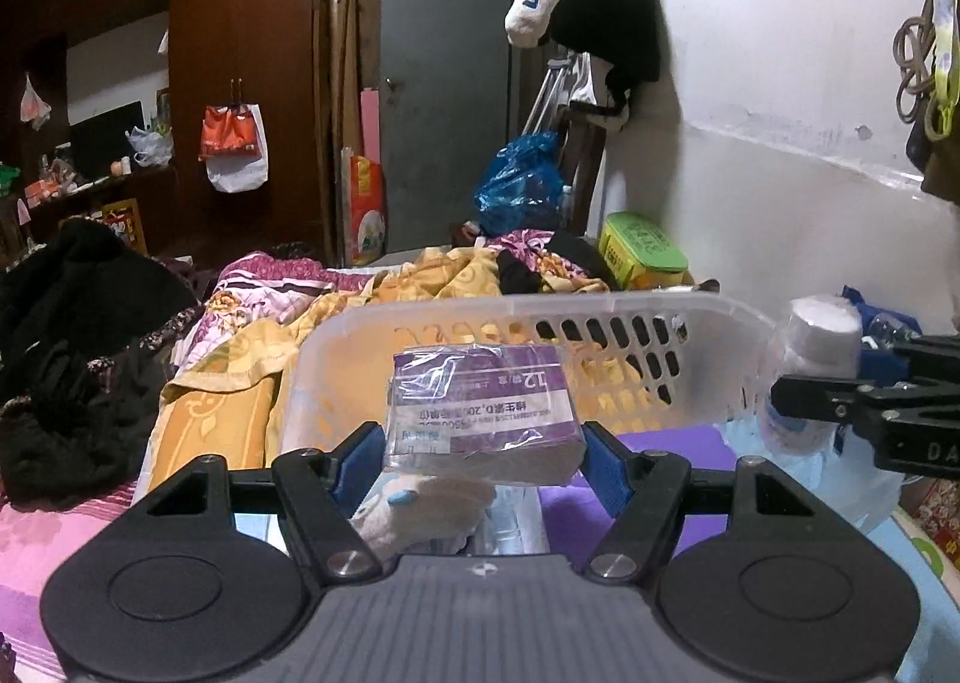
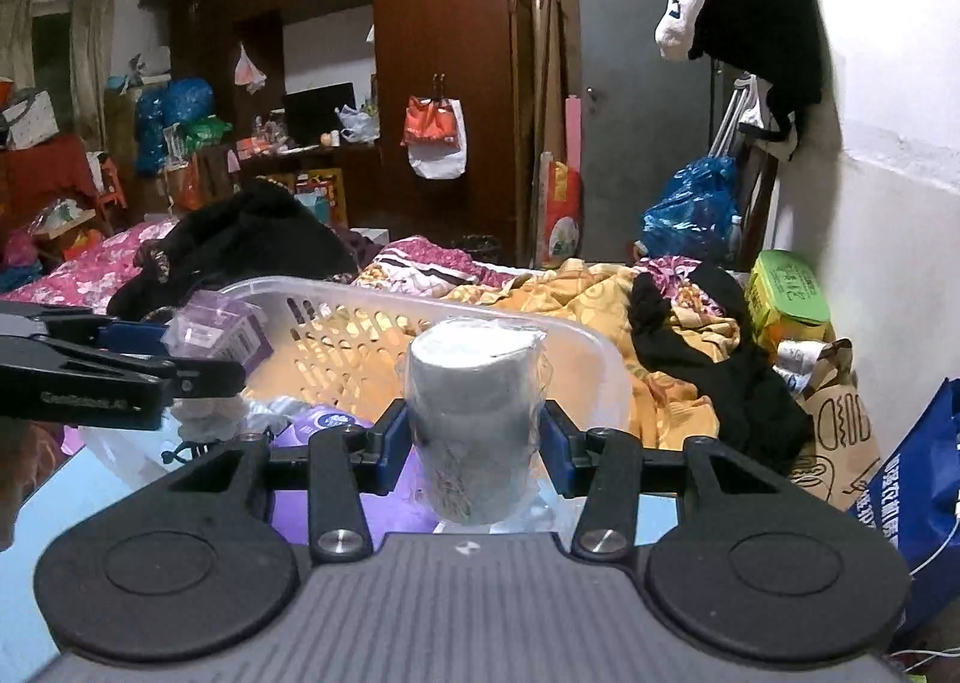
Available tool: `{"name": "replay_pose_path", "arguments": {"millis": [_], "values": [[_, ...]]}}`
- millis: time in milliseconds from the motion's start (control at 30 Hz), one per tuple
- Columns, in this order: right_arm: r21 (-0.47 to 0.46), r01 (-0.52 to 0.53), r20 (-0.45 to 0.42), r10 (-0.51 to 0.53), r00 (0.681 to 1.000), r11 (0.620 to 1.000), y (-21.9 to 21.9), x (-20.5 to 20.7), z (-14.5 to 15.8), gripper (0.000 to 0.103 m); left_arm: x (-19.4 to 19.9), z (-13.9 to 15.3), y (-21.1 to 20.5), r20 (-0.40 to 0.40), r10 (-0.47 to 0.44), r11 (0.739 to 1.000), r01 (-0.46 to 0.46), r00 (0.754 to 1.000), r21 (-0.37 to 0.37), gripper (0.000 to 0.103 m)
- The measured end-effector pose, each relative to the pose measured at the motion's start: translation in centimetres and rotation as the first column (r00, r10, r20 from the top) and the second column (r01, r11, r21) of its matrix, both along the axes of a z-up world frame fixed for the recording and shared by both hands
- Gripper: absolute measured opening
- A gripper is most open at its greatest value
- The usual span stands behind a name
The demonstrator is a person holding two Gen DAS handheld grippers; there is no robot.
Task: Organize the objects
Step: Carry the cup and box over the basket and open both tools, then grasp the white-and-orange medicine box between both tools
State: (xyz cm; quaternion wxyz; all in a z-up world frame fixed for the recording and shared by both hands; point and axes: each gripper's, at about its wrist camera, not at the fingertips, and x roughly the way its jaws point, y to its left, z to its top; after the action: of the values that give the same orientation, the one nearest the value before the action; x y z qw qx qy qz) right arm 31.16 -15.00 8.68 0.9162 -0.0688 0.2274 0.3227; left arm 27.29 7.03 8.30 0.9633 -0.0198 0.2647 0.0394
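My left gripper [image 1: 483, 443] is shut on a purple and white medicine box [image 1: 480, 407] wrapped in clear plastic, held just in front of a clear perforated plastic basket [image 1: 600, 317]. My right gripper [image 2: 474, 431] is shut on a white bottle [image 2: 474, 419] in clear wrap, held upright near the basket's [image 2: 336, 299] front rim. The right gripper with the bottle [image 1: 822, 335] shows at the right edge of the left wrist view. The left gripper with the box [image 2: 216, 329] shows at the left of the right wrist view.
The basket sits on a bed with an orange blanket [image 2: 600, 293] and black clothes [image 2: 720, 383]. A green-lidded box [image 2: 786, 287], a paper bag [image 2: 840, 437] and a blue bag [image 2: 924, 491] stand by the wall at right. Purple packets [image 2: 324, 425] lie below the grippers.
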Motion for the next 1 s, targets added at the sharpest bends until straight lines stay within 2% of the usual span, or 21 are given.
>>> {"name": "replay_pose_path", "arguments": {"millis": [133, 167, 200, 267, 367, 500, 600, 667, 800, 867, 933, 1000], "values": [[0.007, -0.005, 0.010, 0.004, 1.000, 1.000, 0.0, -0.1, -0.1, 0.052, -0.2, -0.3, 0.1, 0.037, 0.003, 1.000, -0.003, 0.999, 0.015, 0.078], [0.018, 0.000, 0.016, -0.001, 1.000, 1.000, -0.1, -0.2, 0.1, 0.059, -0.5, -0.2, 0.1, 0.048, 0.009, 1.000, -0.010, 0.999, 0.011, 0.086], [0.026, 0.000, 0.015, 0.000, 1.000, 1.000, -0.2, -0.3, 0.1, 0.079, -1.0, 0.1, -0.1, 0.064, 0.014, 1.000, -0.015, 0.998, 0.004, 0.091], [0.057, -0.003, 0.035, 0.001, 0.999, 0.998, -0.9, -0.6, 0.5, 0.100, -2.6, 0.6, -0.2, 0.104, 0.018, 1.000, -0.018, 0.994, -0.003, 0.094], [0.101, -0.013, 0.085, 0.005, 0.996, 0.995, -2.6, -2.6, 0.9, 0.103, -6.0, 0.8, -0.8, 0.164, -0.013, 1.000, 0.014, 0.986, -0.010, 0.100], [0.169, -0.054, 0.104, 0.037, 0.994, 0.984, -5.8, -5.6, 0.3, 0.103, -10.9, -0.9, -1.9, 0.177, -0.067, 0.997, 0.071, 0.982, -0.015, 0.100], [0.179, -0.078, 0.089, 0.063, 0.994, 0.981, -7.5, -7.7, -1.9, 0.103, -13.4, -3.4, -2.3, 0.144, -0.080, 0.995, 0.086, 0.986, -0.039, 0.100], [0.161, -0.084, 0.048, 0.077, 0.996, 0.983, -7.9, -8.6, -3.9, 0.103, -14.9, -5.0, -2.2, 0.125, -0.109, 0.991, 0.117, 0.986, -0.063, 0.100], [0.140, -0.112, 0.003, 0.113, 0.994, 0.984, -9.5, -11.2, -7.9, 0.103, -17.9, -7.3, -2.7, 0.114, -0.143, 0.989, 0.146, 0.983, -0.015, 0.100], [0.177, -0.118, 0.003, 0.119, 0.993, 0.977, -11.1, -12.4, -9.0, 0.103, -19.1, -7.8, -2.6, 0.123, -0.151, 0.988, 0.154, 0.981, -0.021, 0.100], [0.231, -0.127, -0.007, 0.133, 0.991, 0.965, -12.5, -13.2, -9.6, 0.103, -19.6, -8.2, -2.5, 0.119, -0.177, 0.981, 0.185, 0.977, -0.060, 0.099], [0.255, -0.148, -0.006, 0.155, 0.988, 0.956, -12.9, -13.6, -9.5, 0.103, -19.6, -8.7, -2.8, 0.104, -0.214, 0.974, 0.221, 0.971, -0.058, 0.096]]}}
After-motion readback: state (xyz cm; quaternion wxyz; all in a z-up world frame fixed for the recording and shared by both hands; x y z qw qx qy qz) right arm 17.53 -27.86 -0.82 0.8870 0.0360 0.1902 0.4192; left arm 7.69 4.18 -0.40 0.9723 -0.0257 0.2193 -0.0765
